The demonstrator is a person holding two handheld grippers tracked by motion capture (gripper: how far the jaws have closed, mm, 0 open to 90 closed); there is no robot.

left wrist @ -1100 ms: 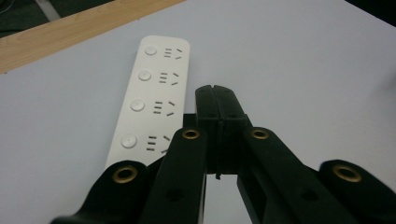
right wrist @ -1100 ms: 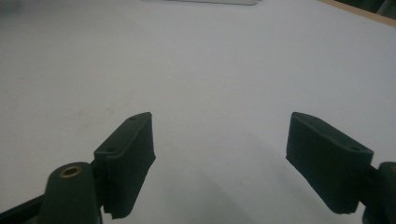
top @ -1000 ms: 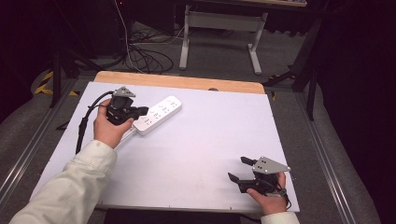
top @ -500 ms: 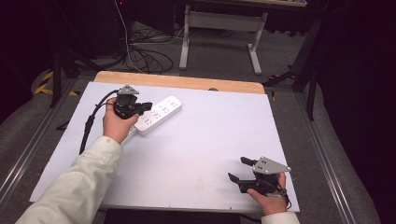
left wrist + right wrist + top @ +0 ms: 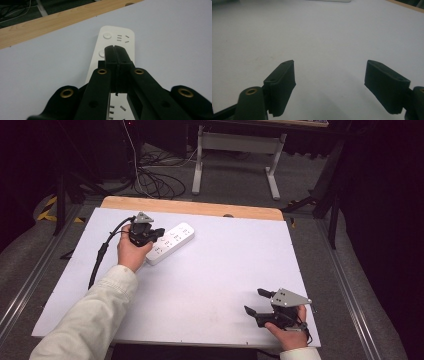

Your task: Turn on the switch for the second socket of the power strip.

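White power strip under my left tool, jaws together; I'd press its switch squarely; right tool apart, idle.

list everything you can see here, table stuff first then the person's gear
power strip: 1, white, far left of the table, under the left tool's tips
table: 1, white top with a wooden strip along its far edge
cables: a bundle, dark, on the floor beyond the table
desk frame: 1, grey legs, on the floor behind the table
left tool: 1, black, shut, over the power strip
right tool: 1, black, open, near right corner of the table
sleeve: 1, cream, left arm
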